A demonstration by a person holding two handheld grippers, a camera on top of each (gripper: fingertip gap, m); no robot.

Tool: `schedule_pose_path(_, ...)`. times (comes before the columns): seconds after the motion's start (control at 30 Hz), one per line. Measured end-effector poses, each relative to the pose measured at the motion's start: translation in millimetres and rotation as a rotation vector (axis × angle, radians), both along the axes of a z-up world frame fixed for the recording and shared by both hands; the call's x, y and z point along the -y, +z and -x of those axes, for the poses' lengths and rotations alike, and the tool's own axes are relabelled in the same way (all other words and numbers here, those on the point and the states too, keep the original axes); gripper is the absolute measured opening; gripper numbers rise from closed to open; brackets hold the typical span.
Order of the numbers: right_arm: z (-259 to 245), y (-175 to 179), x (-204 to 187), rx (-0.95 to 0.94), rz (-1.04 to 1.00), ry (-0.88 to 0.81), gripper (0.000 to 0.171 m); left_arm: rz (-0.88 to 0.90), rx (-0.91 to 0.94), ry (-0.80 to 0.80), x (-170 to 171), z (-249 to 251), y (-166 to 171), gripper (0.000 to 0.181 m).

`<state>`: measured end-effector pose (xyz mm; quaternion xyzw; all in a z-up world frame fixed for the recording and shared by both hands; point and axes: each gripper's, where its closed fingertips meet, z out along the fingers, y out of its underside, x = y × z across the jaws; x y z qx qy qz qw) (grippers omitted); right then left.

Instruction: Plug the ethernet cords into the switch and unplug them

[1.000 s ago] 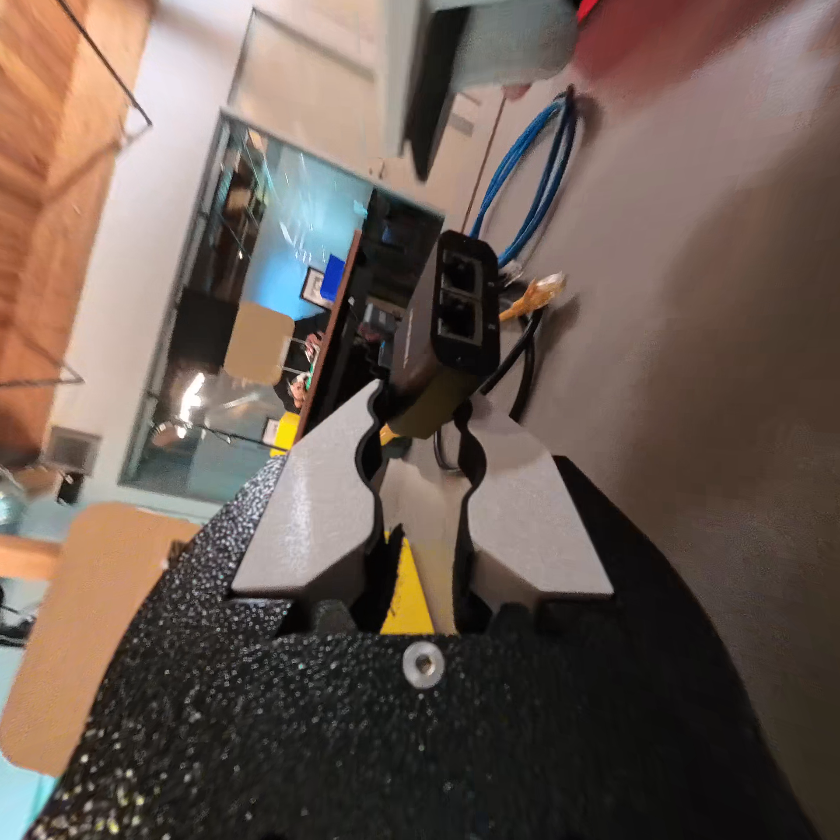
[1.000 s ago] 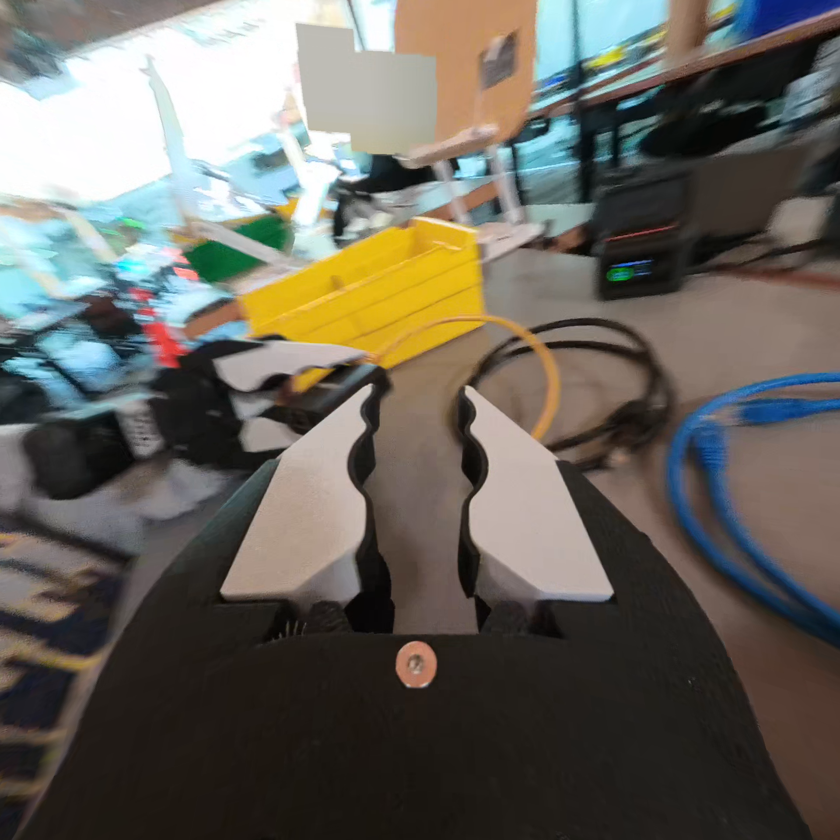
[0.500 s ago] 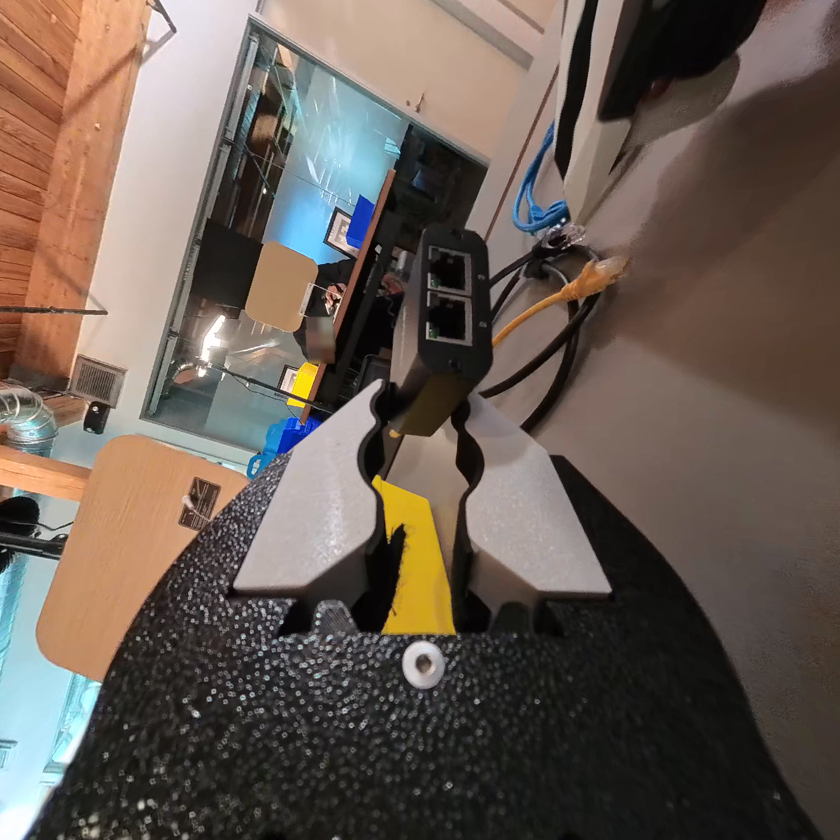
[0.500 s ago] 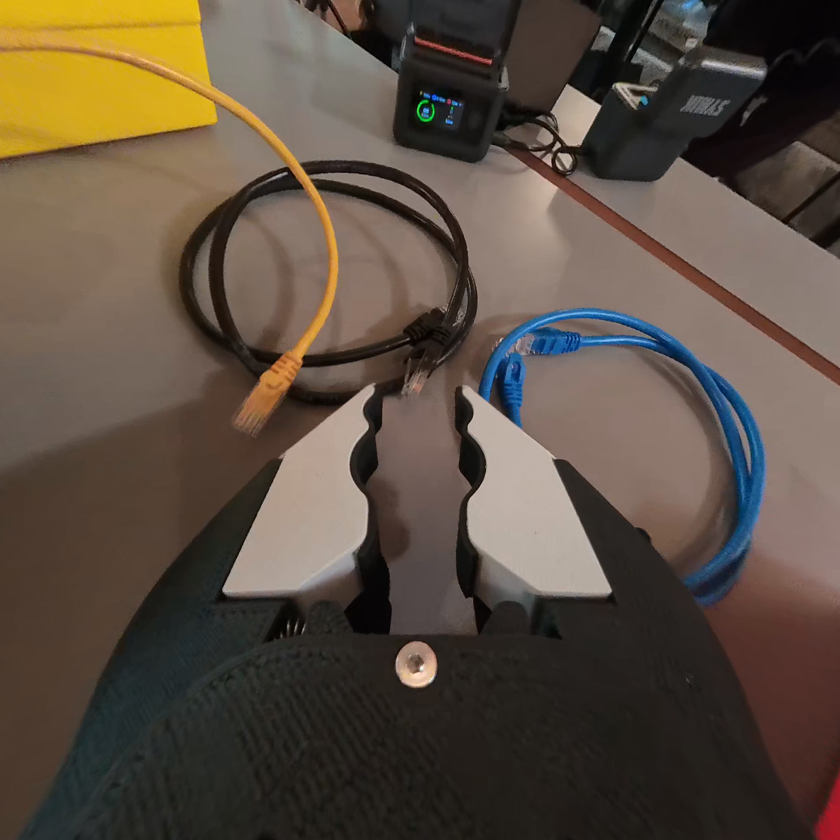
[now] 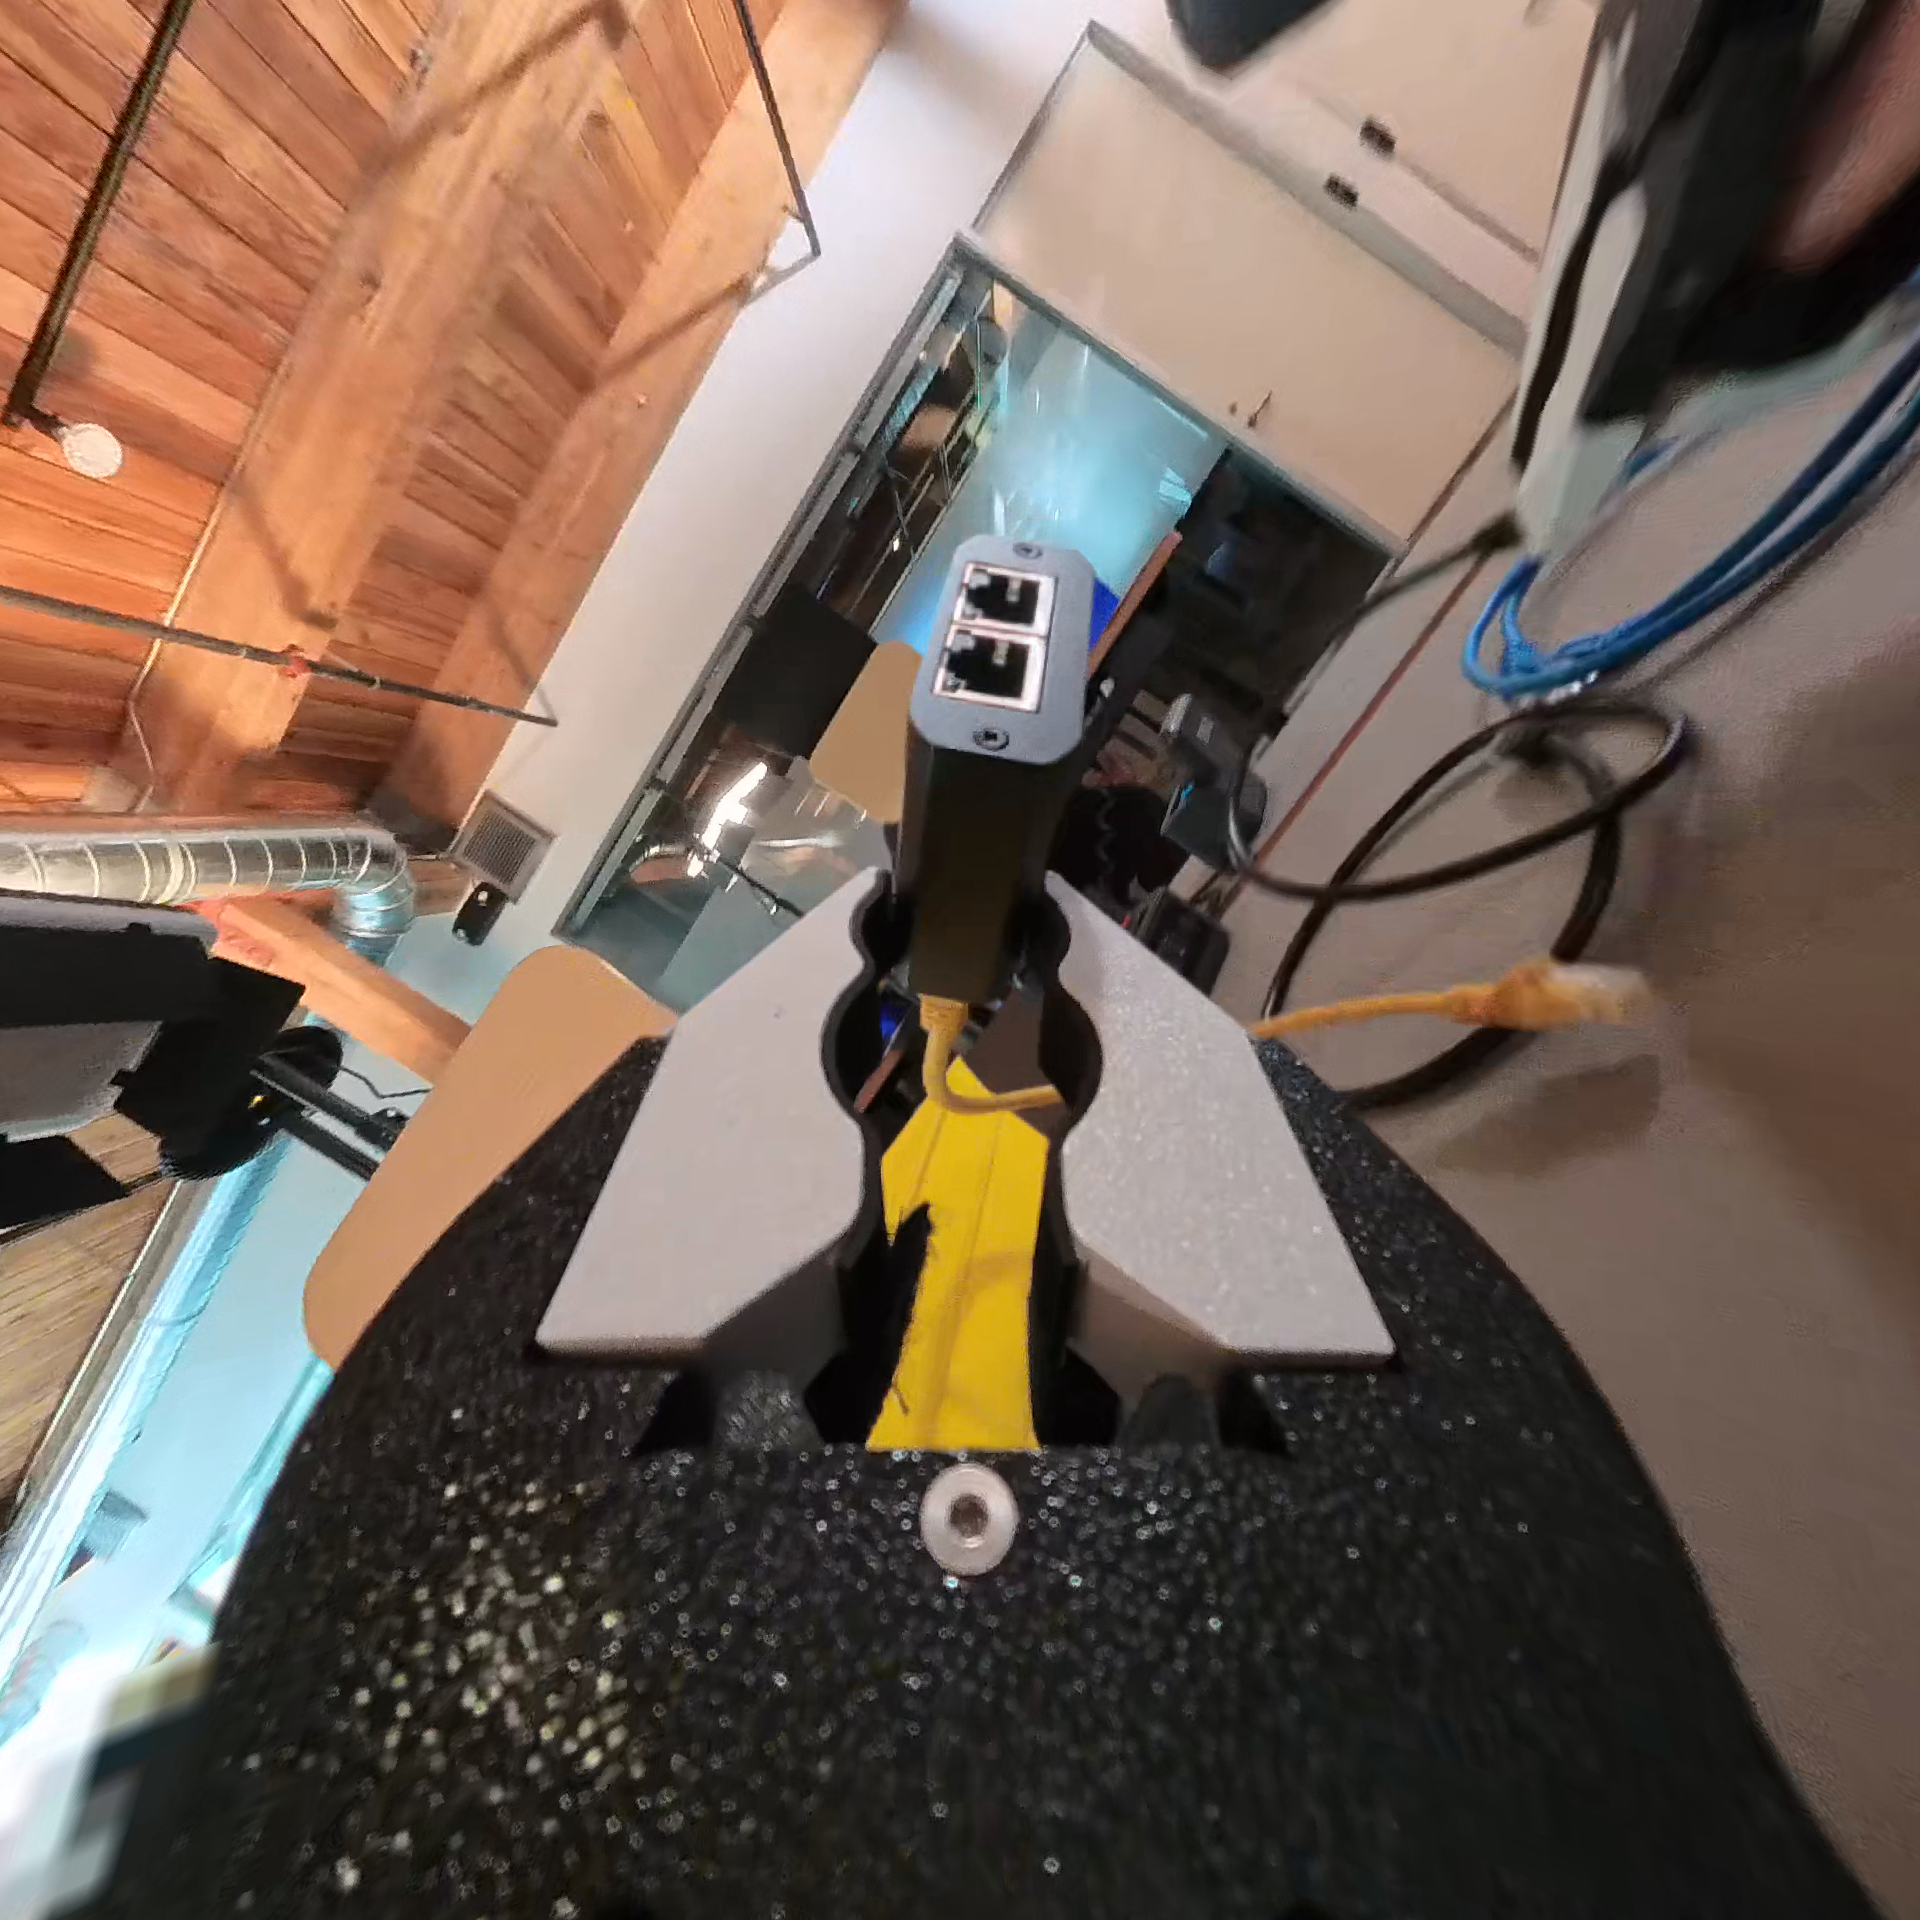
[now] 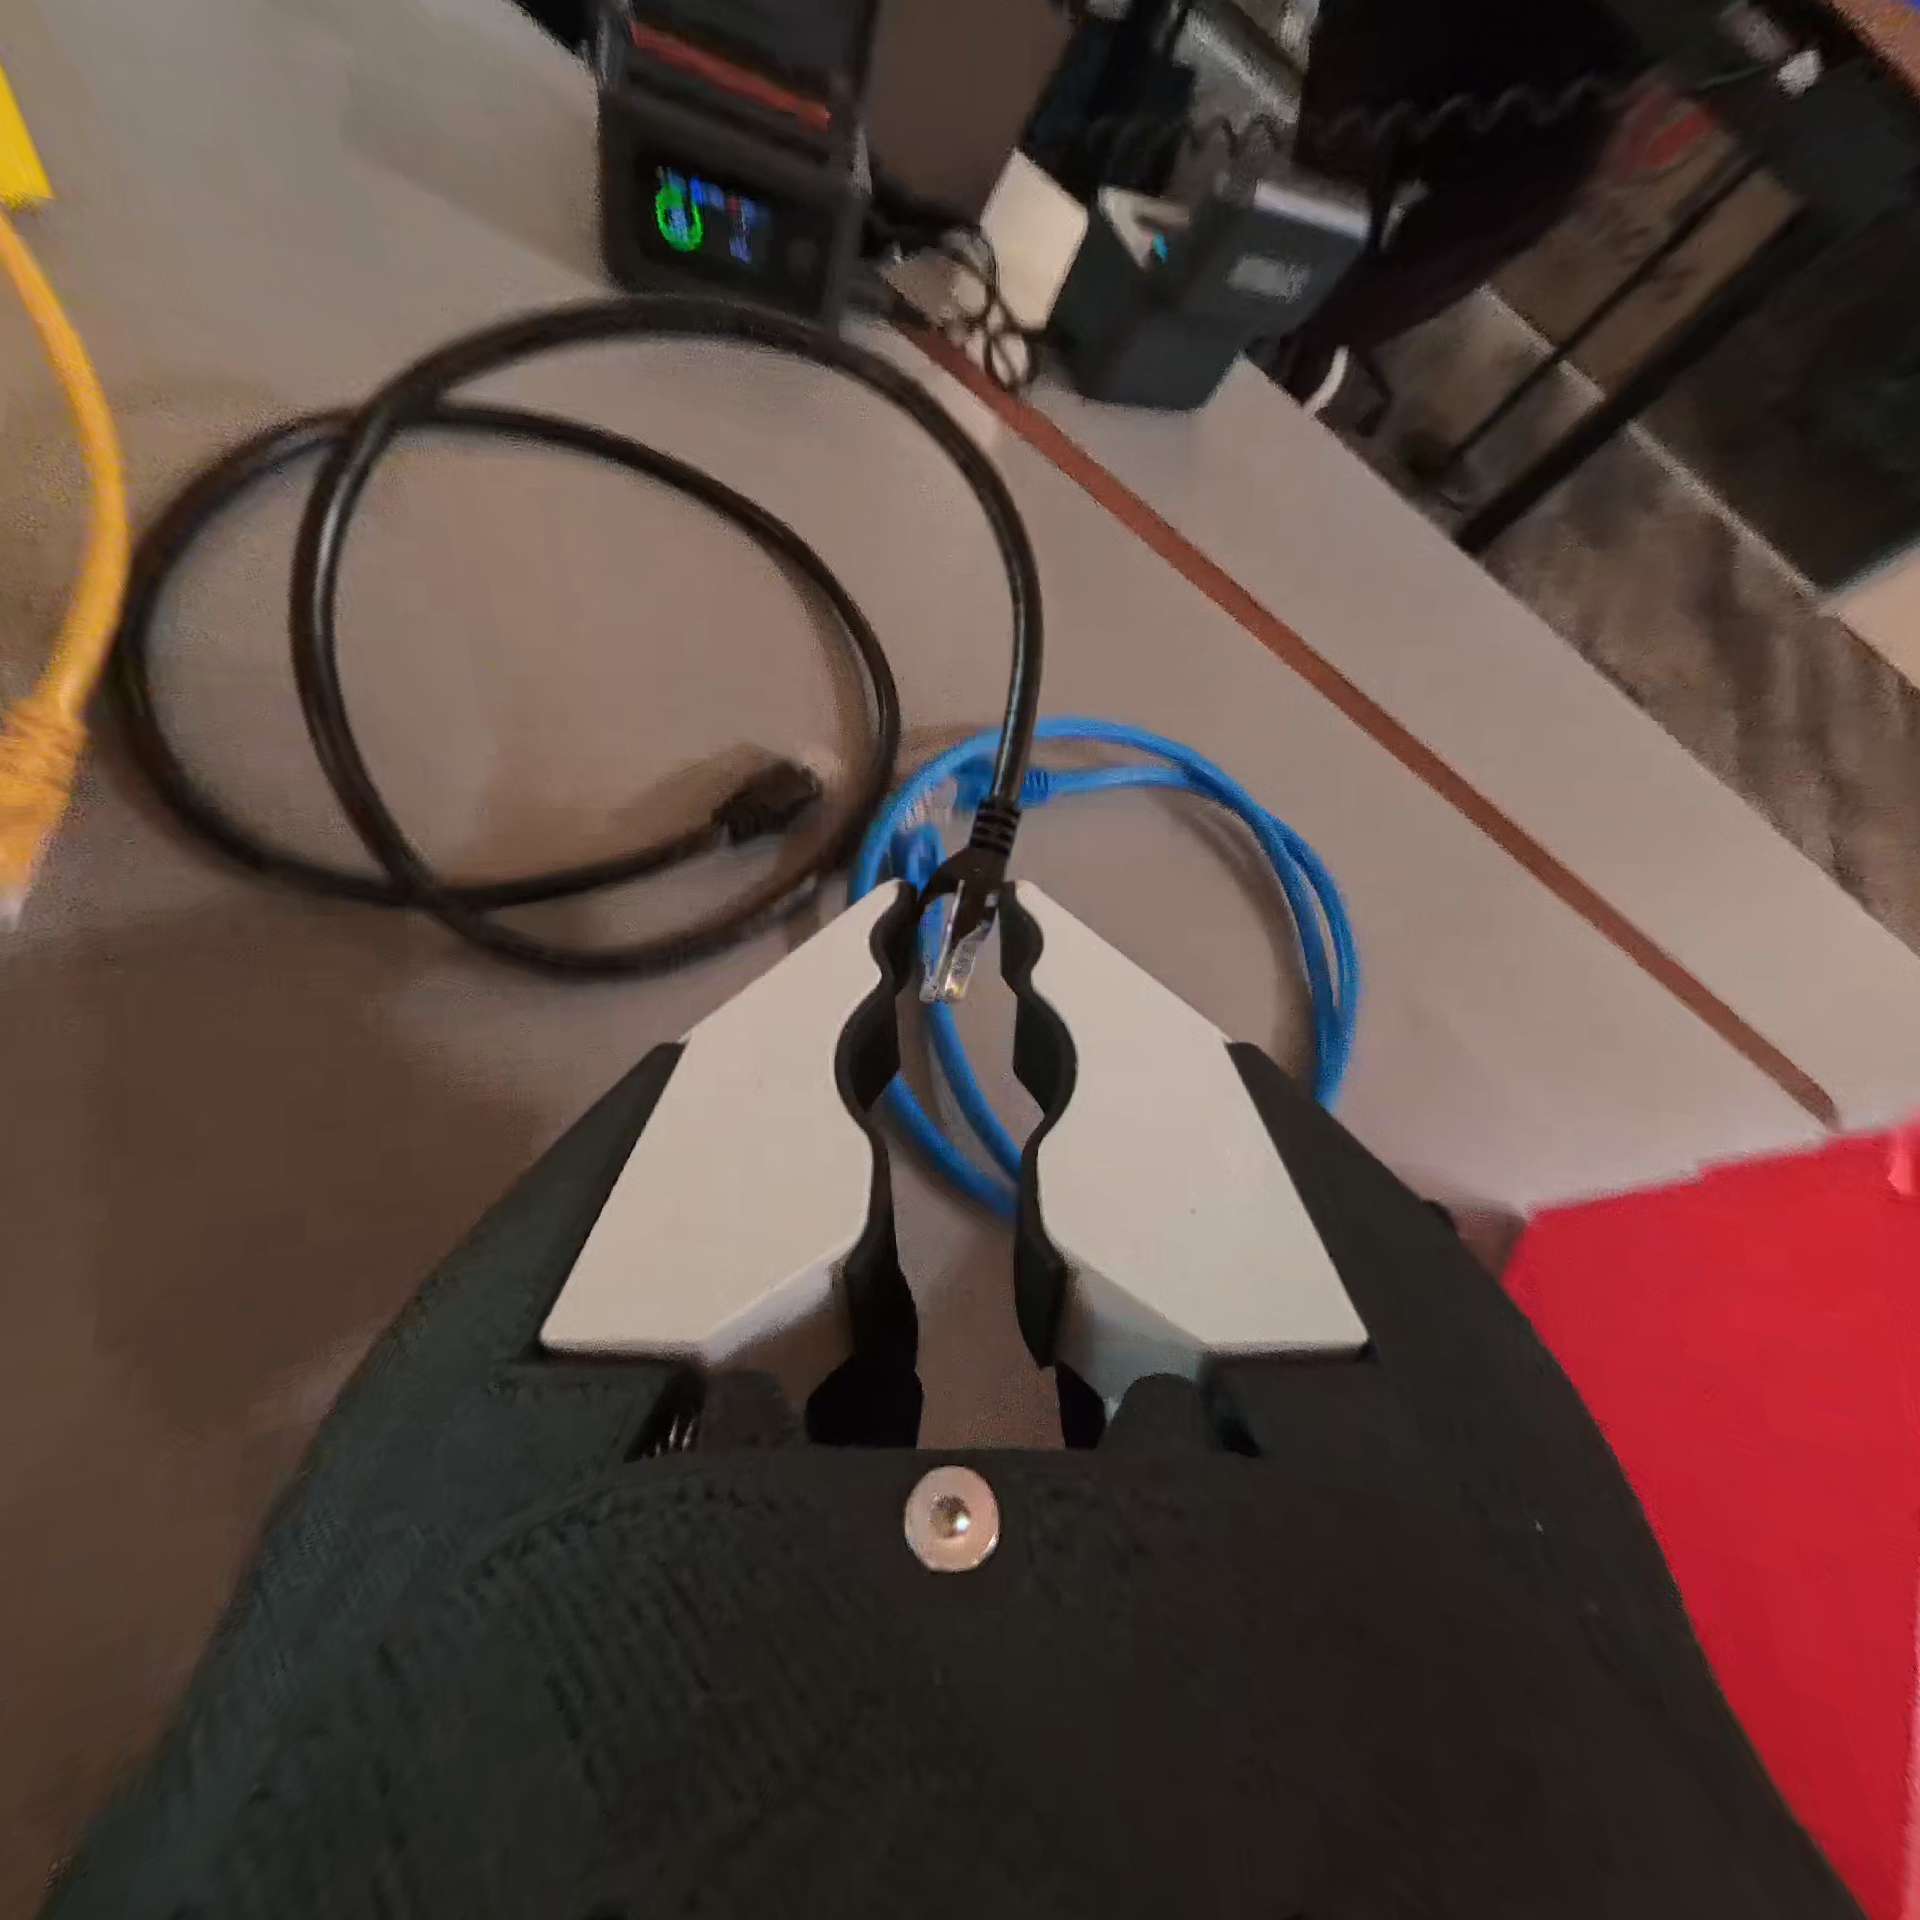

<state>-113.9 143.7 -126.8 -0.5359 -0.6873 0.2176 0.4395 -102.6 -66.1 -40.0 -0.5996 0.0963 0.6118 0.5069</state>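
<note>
The left gripper [image 5: 966, 935] is closed on the black switch [image 5: 987, 790], which stands up past its tips with two empty ports facing the camera and a yellow cord [image 5: 1444, 1006] entering its near end. The right gripper [image 6: 958, 914] pinches the black cord [image 6: 1013, 665] just behind its plug, lifted off the desk [image 6: 582, 623]. Plugging seems barely begun; the blue cord [image 6: 1309, 904] lies coiled just beyond. No container's contents show.

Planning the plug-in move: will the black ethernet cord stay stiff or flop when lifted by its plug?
Likely floppy: the black ethernet cord arcs from the right gripper to its coils on the table. Those coils probably drag. Its plug looks rigid.
</note>
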Motion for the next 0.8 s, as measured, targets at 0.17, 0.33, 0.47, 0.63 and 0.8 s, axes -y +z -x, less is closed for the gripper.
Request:
schedule_pose_path(0.17, -71, -13, 10, 0.237, 0.069, -0.053, 0.015, 0.060, 0.057, 0.022, -3, 10, -14, 0.023)
schedule_pose_path(0.33, -128, -35, 53, 0.379, 0.268, 0.018, 0.016, 0.167, 0.111, 0.017, -13, 14, -35, 0.023)
schedule_pose_path(0.47, -157, -41, 98, 0.486, 0.392, 0.217, 0.028, 0.224, 0.118, -0.014, -19, 10, -46, 0.023)
schedule_pose_path(0.63, -172, -11, 115, 0.436, 0.463, 0.409, 0.032, 0.267, 0.094, -0.065, -24, 1, -50, 0.023)
schedule_pose_path(0.8, -142, -14, 75, 0.382, 0.636, 0.199, 0.032, 0.254, 0.115, -0.084, -23, -1, -49, 0.023)
